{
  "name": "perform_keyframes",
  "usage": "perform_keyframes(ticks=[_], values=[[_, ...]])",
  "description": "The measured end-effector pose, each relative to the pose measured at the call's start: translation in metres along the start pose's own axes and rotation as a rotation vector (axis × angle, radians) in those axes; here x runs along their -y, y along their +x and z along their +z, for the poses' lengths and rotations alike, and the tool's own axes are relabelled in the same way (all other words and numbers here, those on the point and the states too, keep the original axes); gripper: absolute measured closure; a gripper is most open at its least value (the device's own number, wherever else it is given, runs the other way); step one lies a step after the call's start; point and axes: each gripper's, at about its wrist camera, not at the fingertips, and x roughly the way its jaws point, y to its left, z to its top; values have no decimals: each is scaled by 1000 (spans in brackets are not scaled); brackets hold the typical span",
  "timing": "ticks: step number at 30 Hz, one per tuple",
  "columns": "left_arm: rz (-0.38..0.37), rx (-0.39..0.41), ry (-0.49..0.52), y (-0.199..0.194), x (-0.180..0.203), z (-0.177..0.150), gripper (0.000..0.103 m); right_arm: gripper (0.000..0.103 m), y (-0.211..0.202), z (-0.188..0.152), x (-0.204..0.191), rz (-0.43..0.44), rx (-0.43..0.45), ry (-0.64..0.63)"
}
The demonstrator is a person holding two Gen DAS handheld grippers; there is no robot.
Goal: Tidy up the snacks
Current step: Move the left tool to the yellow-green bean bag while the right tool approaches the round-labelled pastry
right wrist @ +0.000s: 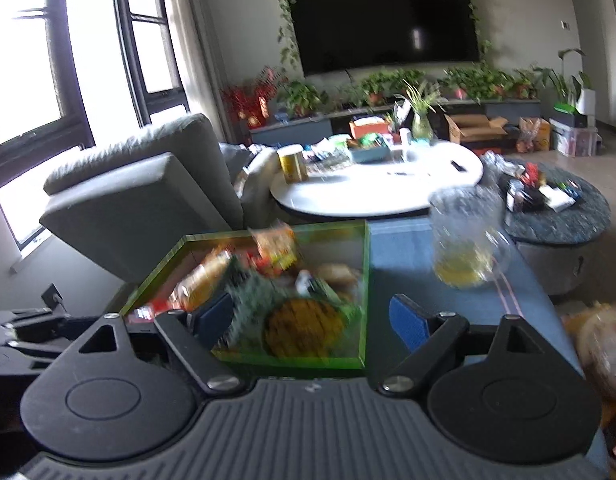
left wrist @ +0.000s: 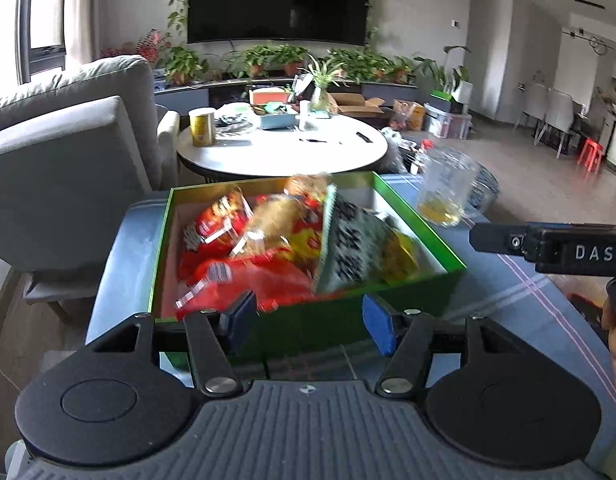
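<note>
Green cardboard box on the blue-clothed surface holds the snack packets, heaped so its walls corral them. Left tongs and right tongs both gape, released, gripping nothing, facing the box. A glass mug stands just beside it.

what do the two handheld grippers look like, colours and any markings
Both match: a grey ribbed body, two round black discs, black linkage arms with silver pivot screws, and blue fingertip pads. Left gripper; right gripper. Seen from the left wrist, the right one's black side bears white letters "DAS". No cables or sleeves show.
</note>
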Motion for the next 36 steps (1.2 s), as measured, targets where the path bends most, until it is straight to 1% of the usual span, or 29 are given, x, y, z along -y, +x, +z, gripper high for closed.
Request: perform_keyframes(ticks=[5, 8, 10, 13, 16, 23, 27, 31, 34, 36], values=[[-39, -15, 9, -17, 17, -12, 46, 36, -22, -17, 11, -18, -34, 44], [-72, -29, 32, -29, 32, -22, 43, 36, -38, -22, 14, -26, -26, 57], [-104, -44, 60, -37, 46, -29, 43, 36, -46, -25, 15, -33, -19, 53], [-160, -73, 87, -44, 64, -43, 42, 36, -57, -29, 16, -37, -11, 57], [-207, -120, 117, -46, 82, -57, 42, 36, -67, -32, 16, -35, 0, 58], [-287, -211, 246, -46, 119, -86, 40, 36, -87, -37, 14, -23, 29, 44], [-301, -259, 279, -35, 129, -95, 39, 36, -90, -41, 13, -15, 28, 32], [-297, -293, 321, -27, 136, -105, 39, 36, -88, -46, 13, -18, 16, 33], [-261, -304, 314, -19, 134, -108, 39, 36, -85, -52, 17, -18, -1, 58], [-249, -309, 287, -14, 129, -109, 40, 36, -81, -57, 19, -19, -19, 67]])
